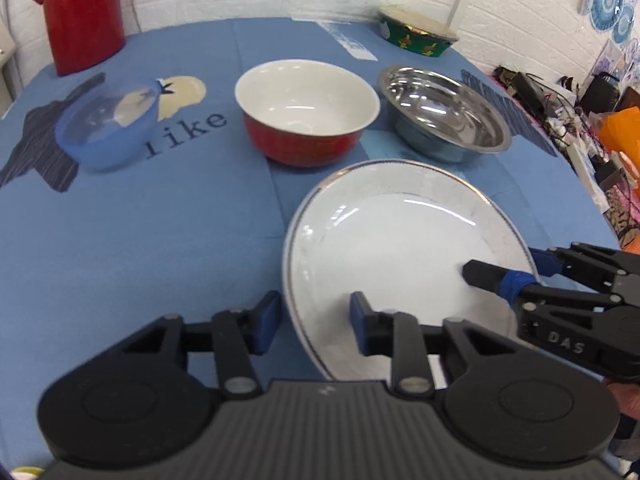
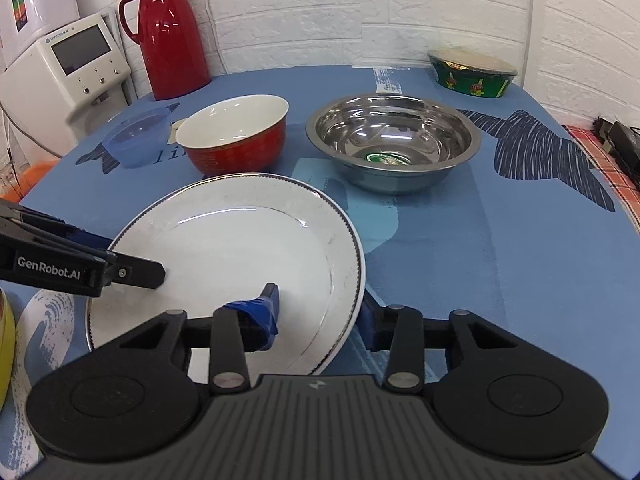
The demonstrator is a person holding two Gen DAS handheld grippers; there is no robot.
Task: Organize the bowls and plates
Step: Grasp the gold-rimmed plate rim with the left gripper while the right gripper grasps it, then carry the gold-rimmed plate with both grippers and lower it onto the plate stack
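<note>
So both grippers are parked on the white plate [image 1: 392, 248] at the near edge of the bench [image 1: 160, 240], which has a blue cloth over it. The left gripper [image 1: 314, 326] has its jaws spread wide, straddling the plate's left rim: one blue pad sits outside the rim over the cloth, the other over the plate's inside. Not squeezing anything as far as I can see. The right gripper [image 2: 320, 312] does the same thing on the opposite rim, jaws apart, one taped finger over the plate's white face and the other outside the edge. Each gripper shows up in the other's camera, coming in from the side with a finger lying over the plate.

Behind the plate there's a row of three bowls: a small blue bowl [image 1: 108, 128] on the left, a red bowl [image 1: 306, 112] with a white inside in the middle, and a steel bowl [image 1: 444, 114] on the right. All three sit upright and apart from each other; the red one is nearest the plate's far rim.

Farther back: a red thermos [image 2: 168, 36] at the far left by the brick wall, and a green patterned bowl [image 2: 472, 72] at the far right corner. A white appliance [image 2: 68, 76] with a screen stands off the bench to the left.
</note>
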